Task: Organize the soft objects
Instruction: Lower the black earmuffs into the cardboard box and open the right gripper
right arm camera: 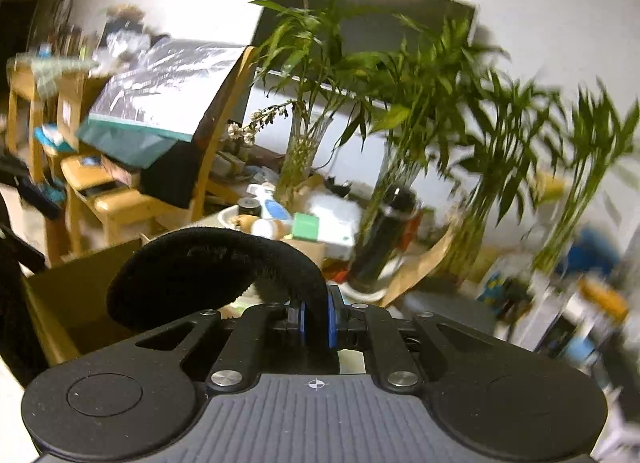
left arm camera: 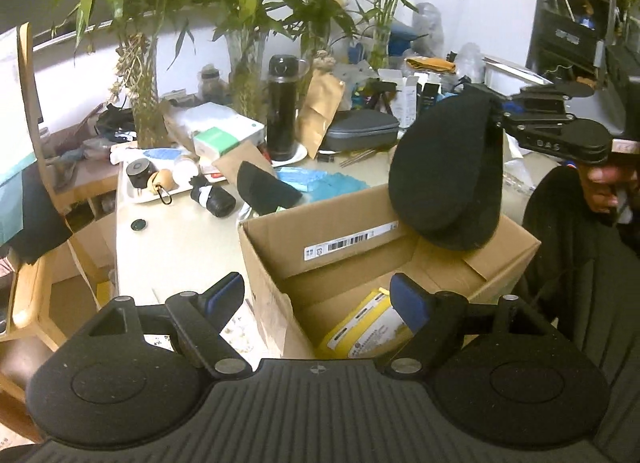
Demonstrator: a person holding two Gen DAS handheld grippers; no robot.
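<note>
My right gripper (right arm camera: 315,317) is shut on a black soft pad (right arm camera: 208,267) folded over on itself. In the left wrist view that pad (left arm camera: 444,171) hangs from the right gripper (left arm camera: 498,117) above the far right of an open cardboard box (left arm camera: 280,247). A yellow packet (left arm camera: 368,327) lies inside the box. My left gripper (left arm camera: 320,297) is open and empty at the box's near left corner. A second black soft piece (left arm camera: 262,187) lies on the table behind the box, on blue cloth (left arm camera: 320,179).
The table holds a black flask (left arm camera: 284,107), a white tray (left arm camera: 138,193) with small items, a black roll (left arm camera: 212,197), a grey case (left arm camera: 360,129), brown paper bags and vases of bamboo (left arm camera: 248,43). A wooden chair (right arm camera: 120,199) stands left of the table.
</note>
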